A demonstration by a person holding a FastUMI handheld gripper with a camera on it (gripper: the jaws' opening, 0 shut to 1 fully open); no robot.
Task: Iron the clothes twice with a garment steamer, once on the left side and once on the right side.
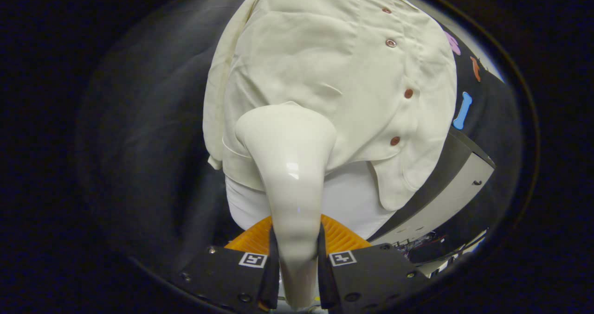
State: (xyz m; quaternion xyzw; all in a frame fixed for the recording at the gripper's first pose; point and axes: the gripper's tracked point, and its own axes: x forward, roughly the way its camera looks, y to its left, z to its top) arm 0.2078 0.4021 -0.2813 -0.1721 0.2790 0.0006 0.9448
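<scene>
Shirt (325, 73): cream, buttoned, hanging dead ahead at twelve o'clock from my hand-held gripper (295, 267). Garment steamer (292, 165): pinched between both fingers, long axis running to twelve, head at the shirt's lower hem, left of the button row.

recording booth, staged for garment care: cream shirt (334, 77) hung against black cloth wall (153, 133); grey panel (445, 198) seen beside shirt hem.
</scene>
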